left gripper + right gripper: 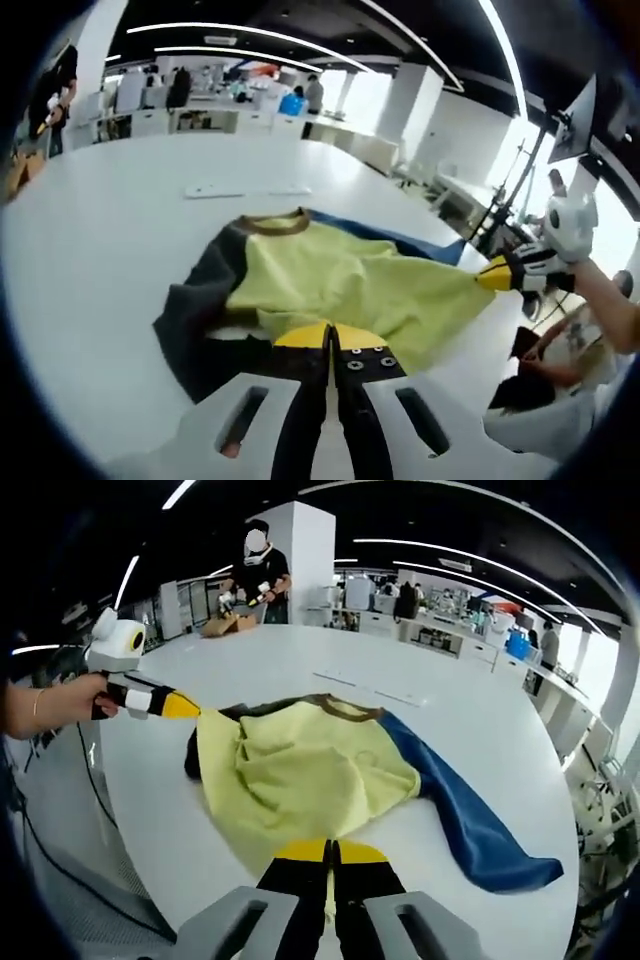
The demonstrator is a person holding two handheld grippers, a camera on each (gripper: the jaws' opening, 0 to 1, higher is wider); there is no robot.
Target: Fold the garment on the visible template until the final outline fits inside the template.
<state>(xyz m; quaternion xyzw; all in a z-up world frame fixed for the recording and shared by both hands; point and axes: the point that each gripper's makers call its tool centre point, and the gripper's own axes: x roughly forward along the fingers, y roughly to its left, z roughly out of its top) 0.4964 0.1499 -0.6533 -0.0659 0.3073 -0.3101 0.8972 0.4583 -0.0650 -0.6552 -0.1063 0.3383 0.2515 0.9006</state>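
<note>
Both grippers pinch the hem of a yellow-green garment on a white counter.

In the left gripper view, the left gripper [330, 338] sits at bottom centre, its jaws closed together on the garment [340, 285], which spreads across the middle of the frame with a brown collar [275, 223] at its upper edge, a dark sleeve [200, 300] at left and a blue sleeve [400, 240] behind. The right gripper [497, 275] enters at right, clamped on the cloth's far corner, held by a hand [560, 270]. In the right gripper view, the right gripper [330, 852] is closed on the hem at bottom centre, the blue sleeve trails toward lower right, and the left gripper grips the upper-left corner. The counter [100, 230] carries flat white strips [245, 190] beyond the collar.
</note>
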